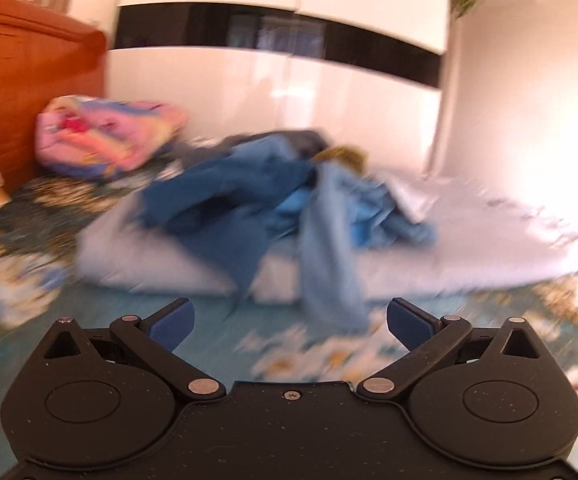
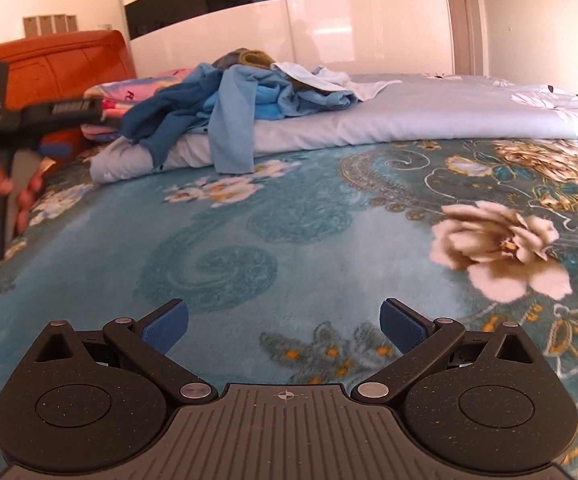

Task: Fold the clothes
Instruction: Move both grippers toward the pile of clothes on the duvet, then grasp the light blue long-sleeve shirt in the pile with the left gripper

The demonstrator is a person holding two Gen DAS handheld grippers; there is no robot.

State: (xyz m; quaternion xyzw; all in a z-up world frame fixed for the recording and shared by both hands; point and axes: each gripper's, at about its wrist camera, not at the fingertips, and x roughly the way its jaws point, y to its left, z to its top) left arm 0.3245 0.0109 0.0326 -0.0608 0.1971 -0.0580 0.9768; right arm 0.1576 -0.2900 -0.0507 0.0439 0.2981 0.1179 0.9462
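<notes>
A plush teal floral blanket [image 2: 249, 240] fills the lower frame. A smooth pale-blue folded quilt [image 2: 409, 116] lies across its upper centre, topped by a crumpled heap of blue clothes [image 2: 241, 96]. The right gripper [image 2: 284, 326] is held low, fingers spread, empty. The left gripper [image 1: 291, 326], blurred, is likewise spread, empty.

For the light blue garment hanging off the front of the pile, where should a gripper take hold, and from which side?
Grip the light blue garment on its hanging strip, near the lower end. That strip drapes free over the folded quilt edge onto the bedspread, clear of the tangled dark blue clothes. Probably come from the front, low over the bedspread. Both the left gripper and right gripper are open and empty.
</notes>
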